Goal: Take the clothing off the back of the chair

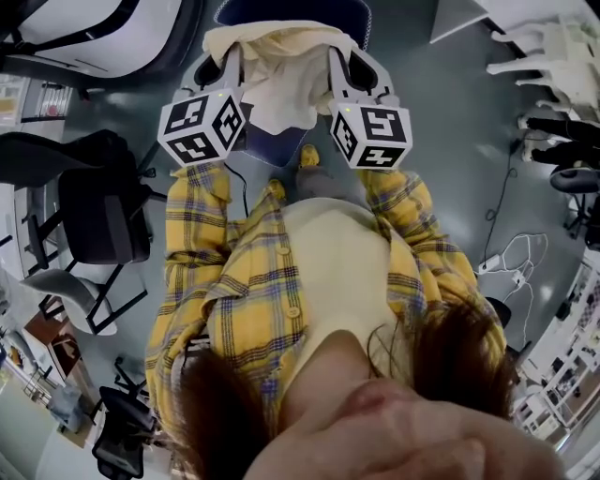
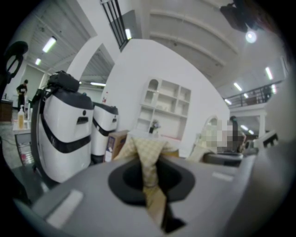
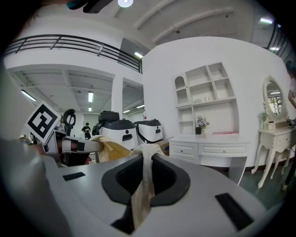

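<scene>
– Fabric first: how will it handle?

– Light and limp, I judge. The clothing [image 1: 277, 75] is a pale cream garment, soft enough to sag in folds between my two holds, so it should drape and swing rather than keep a shape. Nothing about it looks fragile, but a trailing hem could catch on the chair [image 1: 291, 14].

– Where do you take hold?

– At the top edge, one pinch toward each side, well apart, so the weight hangs evenly. That is where I have it.

– And the fingers themselves?

– My left fingers [image 2: 78, 199] are closed almost completely, with only a thin fold of the cream cloth squeezed between them. It runs up out of the pinch and fans wider beyond the tips. My right fingers [image 3: 217, 194] are the same: nearly together, clamped on a narrow strip of the fabric.

– Where is the garment, then?

– Spread between both holds in front of my chest, over the blue chair. From the head view I cannot tell whether its lower part is clear of the backrest or touching it.
</scene>
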